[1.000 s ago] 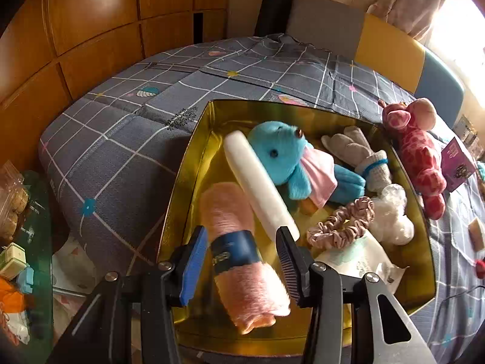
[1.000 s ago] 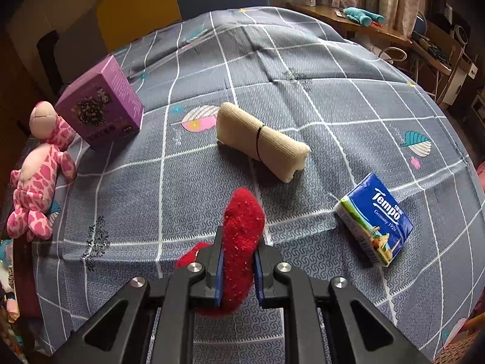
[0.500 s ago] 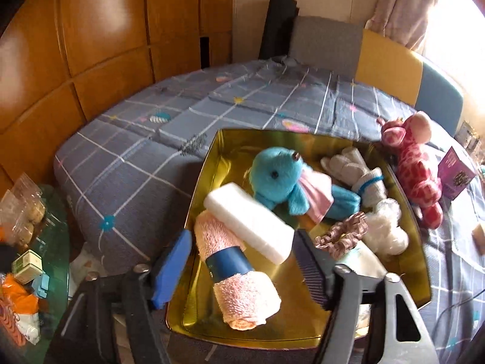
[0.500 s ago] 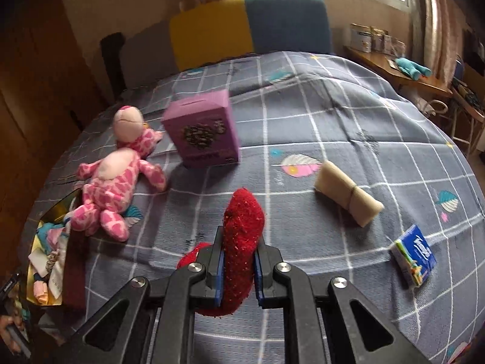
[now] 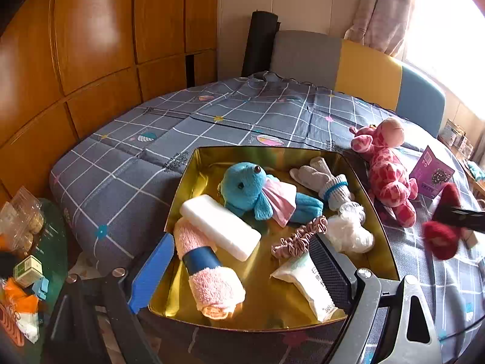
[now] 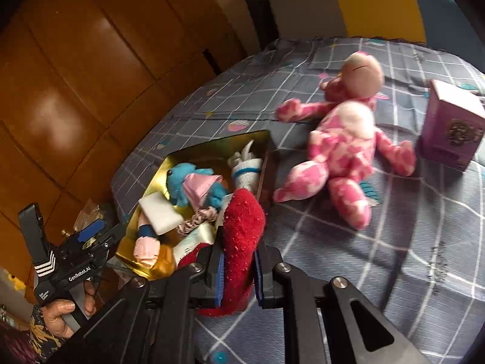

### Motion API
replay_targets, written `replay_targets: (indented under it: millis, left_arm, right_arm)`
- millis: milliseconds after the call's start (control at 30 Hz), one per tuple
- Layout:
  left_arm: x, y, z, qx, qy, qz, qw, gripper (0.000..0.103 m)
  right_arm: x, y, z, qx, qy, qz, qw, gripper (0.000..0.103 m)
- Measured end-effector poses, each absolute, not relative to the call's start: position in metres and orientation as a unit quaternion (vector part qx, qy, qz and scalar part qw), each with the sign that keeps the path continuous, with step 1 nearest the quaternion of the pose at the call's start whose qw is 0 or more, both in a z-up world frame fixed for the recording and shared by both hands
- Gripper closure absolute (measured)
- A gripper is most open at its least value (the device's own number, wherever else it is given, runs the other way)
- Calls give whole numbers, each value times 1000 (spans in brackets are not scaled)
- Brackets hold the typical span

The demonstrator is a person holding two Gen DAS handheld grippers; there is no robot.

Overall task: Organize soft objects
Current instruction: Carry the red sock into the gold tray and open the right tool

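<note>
A gold tray (image 5: pixel 272 151) on the grey checked bedspread holds a pink rolled towel (image 5: pixel 209 276), a white foam block (image 5: pixel 221 227) and a blue plush (image 5: pixel 248 188). My left gripper (image 5: pixel 239 239) hovers over the tray's near end. Its jaws are opening wide, with nothing gripped; the towel lies loose below them. My right gripper (image 6: pixel 238 261) is shut on a red fuzzy sock (image 6: pixel 242 221) beside the tray's (image 6: pixel 212 144) right edge. In the left wrist view the red sock (image 5: pixel 439 239) shows at the far right. A pink spotted plush (image 6: pixel 342 142) lies on the bedspread.
The tray also holds white socks (image 5: pixel 330 182), a pink scrunchie (image 5: pixel 300 236), a white mesh puff (image 5: pixel 348 230) and a tissue pack (image 5: pixel 309 282). A purple box (image 6: pixel 448 127) stands beyond the pink plush. A green side table (image 5: pixel 51 242) with packets sits left of the bed.
My left jaws opened off the pink towel roll, which now lies in the tray, and the gripper drew back and up. My right gripper swung left with the red sock to the tray.
</note>
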State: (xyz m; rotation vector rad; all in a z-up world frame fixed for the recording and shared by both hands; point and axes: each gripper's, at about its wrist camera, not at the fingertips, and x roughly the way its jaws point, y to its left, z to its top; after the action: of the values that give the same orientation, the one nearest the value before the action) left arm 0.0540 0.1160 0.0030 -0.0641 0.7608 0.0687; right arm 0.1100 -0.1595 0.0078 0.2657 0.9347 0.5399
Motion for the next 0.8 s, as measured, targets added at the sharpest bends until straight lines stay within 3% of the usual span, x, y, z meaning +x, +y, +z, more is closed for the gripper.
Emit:
replay_targets:
  millis: [500,600,733,800]
  left_arm:
    - [51,128,-5,-50,378,38,924,11]
    - [51,129,-7,-54,380,39,922,11]
    - [51,130,-8,-55,380,39,923,11]
    - [50,130,-8,-54,380,34,923,11]
  right_arm:
    - [160,-32,-44,109,492,308,807,86]
    - [164,-24,-56,101,505,287,808,80]
    - [160,-30,-60,129,510,285,801,62]
    - [158,-35,-57,137,505,285,803,60]
